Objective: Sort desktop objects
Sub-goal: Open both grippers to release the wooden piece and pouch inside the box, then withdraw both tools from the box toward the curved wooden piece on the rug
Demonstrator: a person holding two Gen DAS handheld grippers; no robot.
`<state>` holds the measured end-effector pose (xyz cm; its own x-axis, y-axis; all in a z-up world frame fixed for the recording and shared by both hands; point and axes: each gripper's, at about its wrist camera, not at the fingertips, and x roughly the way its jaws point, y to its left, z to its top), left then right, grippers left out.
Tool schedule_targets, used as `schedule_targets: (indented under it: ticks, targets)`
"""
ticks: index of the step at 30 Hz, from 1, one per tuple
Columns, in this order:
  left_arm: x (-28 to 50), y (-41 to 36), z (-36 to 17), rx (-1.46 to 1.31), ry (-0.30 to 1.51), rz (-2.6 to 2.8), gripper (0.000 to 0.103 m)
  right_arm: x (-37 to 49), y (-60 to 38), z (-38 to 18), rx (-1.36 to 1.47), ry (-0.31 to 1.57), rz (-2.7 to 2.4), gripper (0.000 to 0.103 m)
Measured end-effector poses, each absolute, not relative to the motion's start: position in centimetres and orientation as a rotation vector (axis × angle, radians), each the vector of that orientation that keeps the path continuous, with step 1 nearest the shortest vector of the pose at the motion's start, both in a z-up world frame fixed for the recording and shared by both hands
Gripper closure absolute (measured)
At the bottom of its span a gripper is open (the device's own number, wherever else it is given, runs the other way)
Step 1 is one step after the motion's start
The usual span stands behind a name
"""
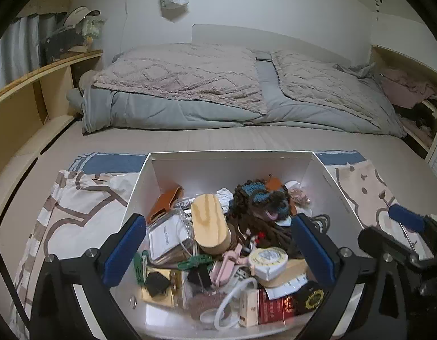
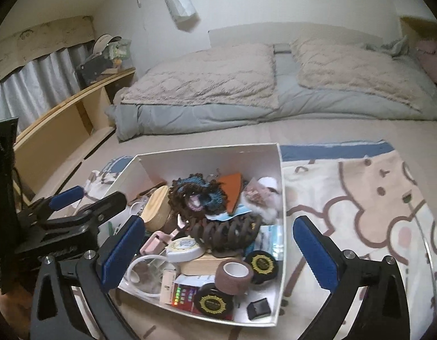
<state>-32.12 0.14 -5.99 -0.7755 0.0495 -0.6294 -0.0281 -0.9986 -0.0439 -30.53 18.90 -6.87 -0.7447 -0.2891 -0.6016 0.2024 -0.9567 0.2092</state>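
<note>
I'm working in a bedroom, someone's home rather than any workplace. A low bed [image 1: 218, 90] fills the far side, with a grey duvet [image 1: 176, 110] and two fuzzy pinkish blankets [image 1: 184, 70] spread over it against a plain white wall [image 1: 275, 5]. Along the left runs a wooden shelf unit [image 1: 34, 90] holding a cap [image 1: 79, 14] and oddments, with a pale curtain [image 2: 34, 82] behind it. Nearest me, a cartoon-print cloth [image 2: 360, 198] lies on the floor matting [image 1: 218, 138], and on the cloth stands a white box [image 2: 207, 153] heaped with household bits: hair clips, a tape roll, small tins.
</note>
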Motion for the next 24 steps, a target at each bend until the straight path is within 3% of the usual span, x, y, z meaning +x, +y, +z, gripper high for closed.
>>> schedule_targets:
  ticks: [24]
  targets:
    - [-24.1, 0.9, -1.5, -0.890, -0.007, 2.969, 0.000, -25.3, 20.6, -3.8, 0.866, -0.261, -2.735, 0.000]
